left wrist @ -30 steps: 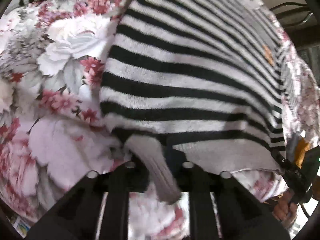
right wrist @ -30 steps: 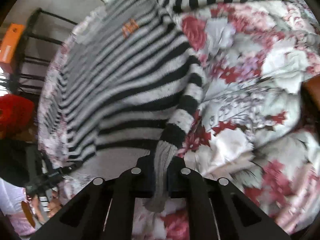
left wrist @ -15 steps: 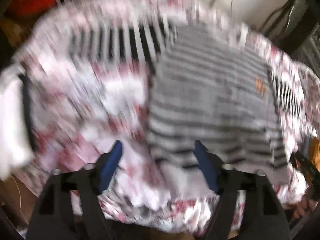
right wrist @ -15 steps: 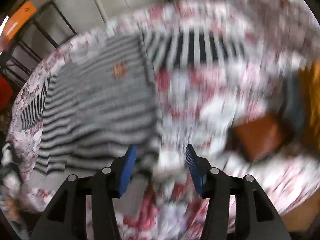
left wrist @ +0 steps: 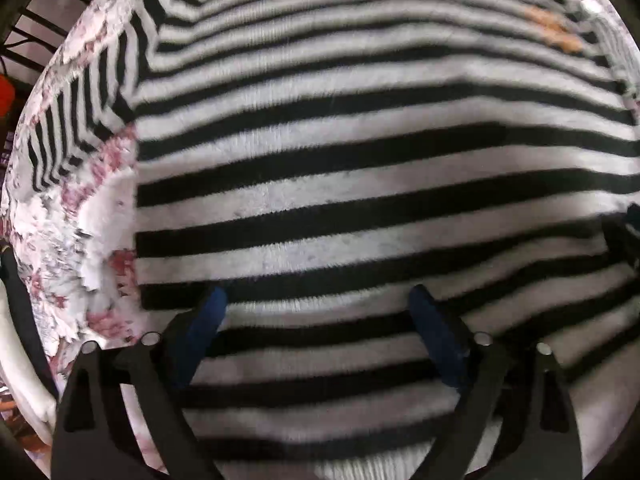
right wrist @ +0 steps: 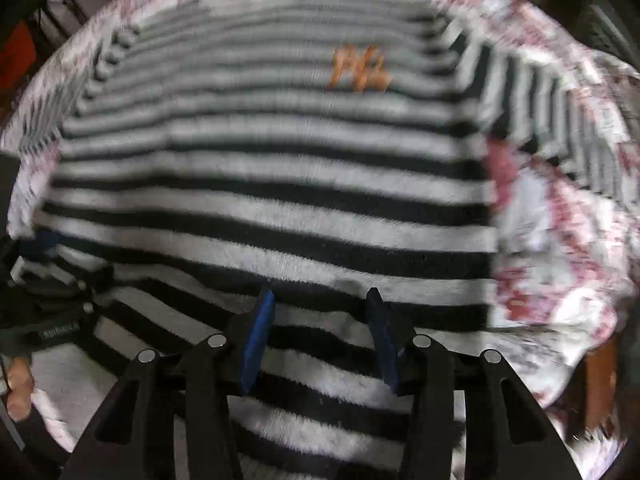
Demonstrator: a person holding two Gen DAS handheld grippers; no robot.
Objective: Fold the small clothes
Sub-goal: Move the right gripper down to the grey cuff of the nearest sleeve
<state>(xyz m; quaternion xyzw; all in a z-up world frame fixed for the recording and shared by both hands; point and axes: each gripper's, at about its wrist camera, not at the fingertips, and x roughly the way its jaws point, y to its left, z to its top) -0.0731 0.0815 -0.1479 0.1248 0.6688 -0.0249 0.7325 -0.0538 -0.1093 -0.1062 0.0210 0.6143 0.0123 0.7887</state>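
A black-and-white striped sweater (left wrist: 360,184) (right wrist: 260,200) with an orange logo (right wrist: 360,68) (left wrist: 554,32) lies flat, front up, on a floral blanket (left wrist: 92,240) (right wrist: 560,240). My left gripper (left wrist: 318,300) hangs over the sweater's lower body, jaws opening wide, and its blue pads (left wrist: 208,316) press on nothing. My right gripper (right wrist: 320,304) hovers over the same lower part, jaws closing a little, also with nothing pinched. A folded-in sleeve (right wrist: 160,320) lies slantwise across the hem. The left gripper (right wrist: 44,320) and a hand (right wrist: 18,380) show at the right wrist view's left edge.
The sleeve tops run out at the shoulders (left wrist: 80,120) (right wrist: 540,112). Black metal bars (left wrist: 32,20) stand beyond the blanket's far left edge. A brown wooden piece (right wrist: 600,380) shows at the blanket's right edge, and a white object (left wrist: 16,360) at its left.
Both grippers were shut on grey sleeve cuffs; they have let go and opened. Both have swung over the sweater's body, and the views are blurred by motion.
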